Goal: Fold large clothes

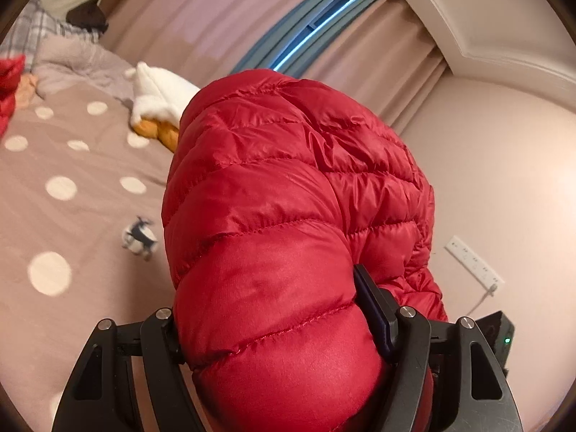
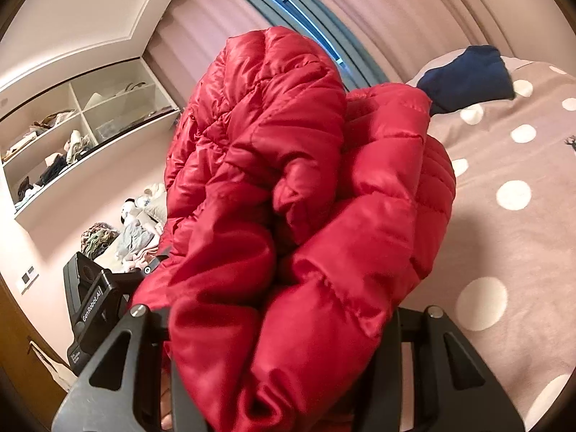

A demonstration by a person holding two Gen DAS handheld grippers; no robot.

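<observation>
Red down jacket (image 1: 288,198) bunched, lifted off polka-dot bedspread (image 1: 72,187). Left gripper (image 1: 280,334) and right gripper (image 2: 273,327) both clamp padding; bulk extends straight ahead of fingers, both equally near.

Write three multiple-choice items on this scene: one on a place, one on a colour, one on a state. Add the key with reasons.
1. Where is the navy garment?
A. on the bed
B. on the shelf
C. in a claw

2. What colour is the puffer jacket?
A. blue
B. red
C. white

3. What is the left claw doing?
A. hanging open and empty
B. lying on the bed
C. clamping the jacket

Key:
1 A, it lies on the dotted bedspread.
2 B, the quilted fabric is red in both views.
3 C, jacket fabric is bunched between its fingers.
</observation>
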